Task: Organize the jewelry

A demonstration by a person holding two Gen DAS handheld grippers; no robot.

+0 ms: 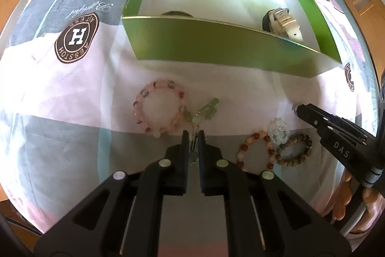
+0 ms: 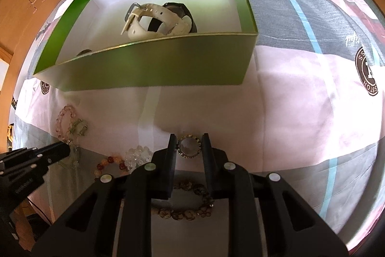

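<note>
— Left gripper (image 1: 193,136): pinching the green pendant string (image 1: 195,121), fingers (image 1: 184,139) nearly together with the cord and metal links running between them; green stone pieces (image 1: 209,107) lying just beyond the tips on the patterned bedsheet (image 1: 72,93).

— And sitting to its left?

— Pink bead bracelet (image 1: 160,108), lying flat as a ring on the sheet, touching the green string at its right side. Behind both, standing upright: green box (image 1: 216,45), open-topped, white inside, holding a white-strapped watch (image 1: 282,22) at its right end and something dark at the left, mostly hidden behind the near wall.

— Moving further right?

— Orange bead bracelet (image 1: 256,151), lying flat, touching a clear crystal bracelet (image 1: 279,129) at its upper right and a brown bead bracelet (image 1: 294,149) just beside it. Overlapping or merely touching, hard to tell.

— Right gripper?

— Right gripper (image 2: 189,145): bracketing a round locket pendant (image 2: 189,145), fingers (image 2: 171,148) sitting against its jewelled rim on either side, looking clamped on it. Locket resting at the edge of the white patch of sheet, in front of the box's near wall and well apart from it. Brown beads showing under the gripper body in that view.
</note>
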